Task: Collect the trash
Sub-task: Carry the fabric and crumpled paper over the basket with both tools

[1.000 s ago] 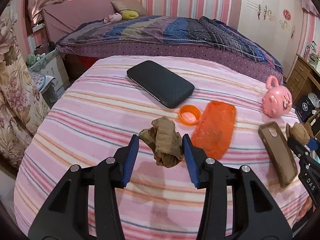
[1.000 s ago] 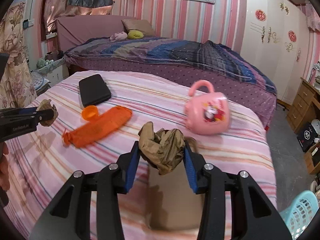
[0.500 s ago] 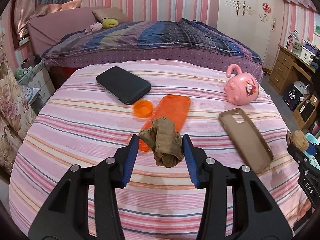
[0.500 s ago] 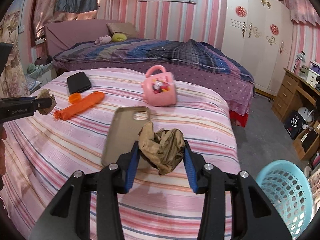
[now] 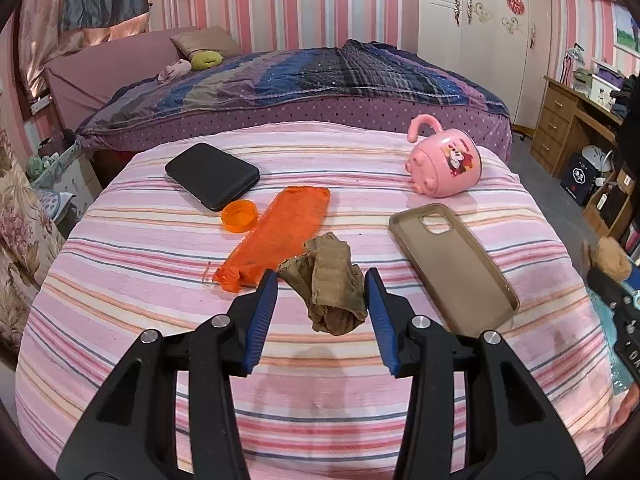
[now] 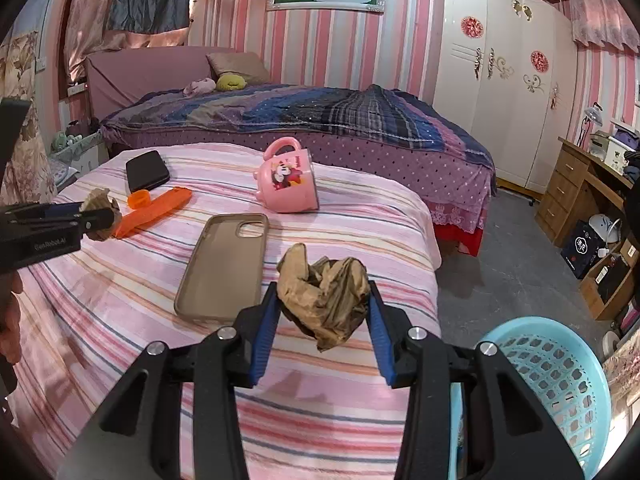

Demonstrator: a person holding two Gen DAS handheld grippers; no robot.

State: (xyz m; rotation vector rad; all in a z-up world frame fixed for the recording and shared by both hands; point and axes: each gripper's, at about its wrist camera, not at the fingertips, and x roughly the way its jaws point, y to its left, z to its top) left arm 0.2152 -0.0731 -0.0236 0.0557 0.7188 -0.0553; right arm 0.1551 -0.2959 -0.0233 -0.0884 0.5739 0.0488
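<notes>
My left gripper is shut on a crumpled brown paper wad and holds it above the striped tablecloth. My right gripper is shut on a second crumpled brown paper wad, above the table's right edge. A light blue laundry-style basket stands on the floor to the lower right of the right gripper. The left gripper with its wad also shows at the left of the right wrist view. An orange flat wrapper and an orange cap lie on the table.
On the table lie a black case, a tan phone case and a tipped pink mug. A bed stands behind the table. A wooden desk and boxes stand at the right.
Both grippers have drawn back and to the right with their wads still held. The blue basket has come further into the right wrist view.
</notes>
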